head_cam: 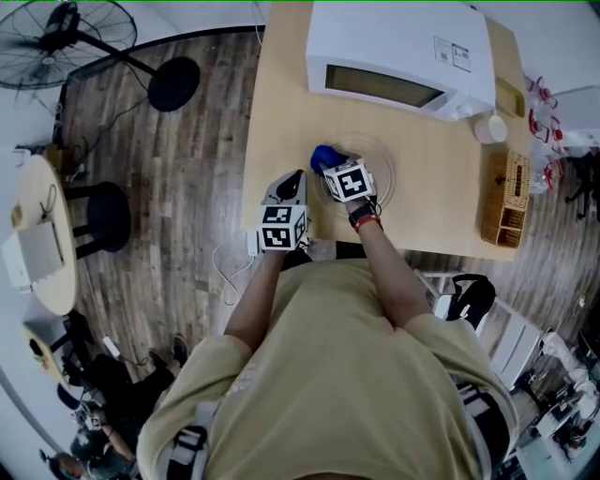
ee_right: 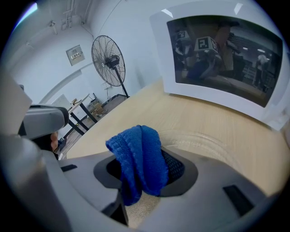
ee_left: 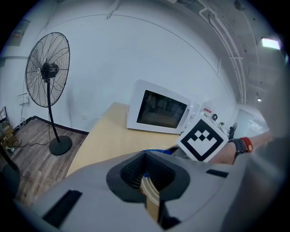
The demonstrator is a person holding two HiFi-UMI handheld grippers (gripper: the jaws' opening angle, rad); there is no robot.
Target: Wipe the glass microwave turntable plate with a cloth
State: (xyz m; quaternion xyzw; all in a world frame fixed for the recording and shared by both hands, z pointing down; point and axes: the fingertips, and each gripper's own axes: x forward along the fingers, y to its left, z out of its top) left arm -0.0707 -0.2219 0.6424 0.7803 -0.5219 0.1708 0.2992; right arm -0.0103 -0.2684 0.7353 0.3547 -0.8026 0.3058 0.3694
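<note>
The glass turntable plate [head_cam: 382, 156] lies on the wooden table [head_cam: 281, 112] in front of the microwave [head_cam: 398, 56]; its ridged clear rim [ee_right: 206, 141] shows just past my right jaws. My right gripper [head_cam: 331, 168] [ee_right: 146, 171] is shut on a folded blue cloth [head_cam: 322, 156] [ee_right: 138, 161], held over the plate's left part. My left gripper [head_cam: 296, 184] [ee_left: 144, 176] hovers just left of the plate, jaws together with nothing seen between them. A sliver of the blue cloth [ee_left: 156, 151] and the right gripper's marker cube [ee_left: 203, 138] show beyond it.
The white microwave [ee_right: 222, 54] [ee_left: 161, 111], door closed, stands at the table's far side. A white cup [head_cam: 489, 128] and a wicker basket [head_cam: 506, 197] sit at the right edge. A pedestal fan [head_cam: 66, 28] [ee_left: 47, 70] stands on the floor to the left.
</note>
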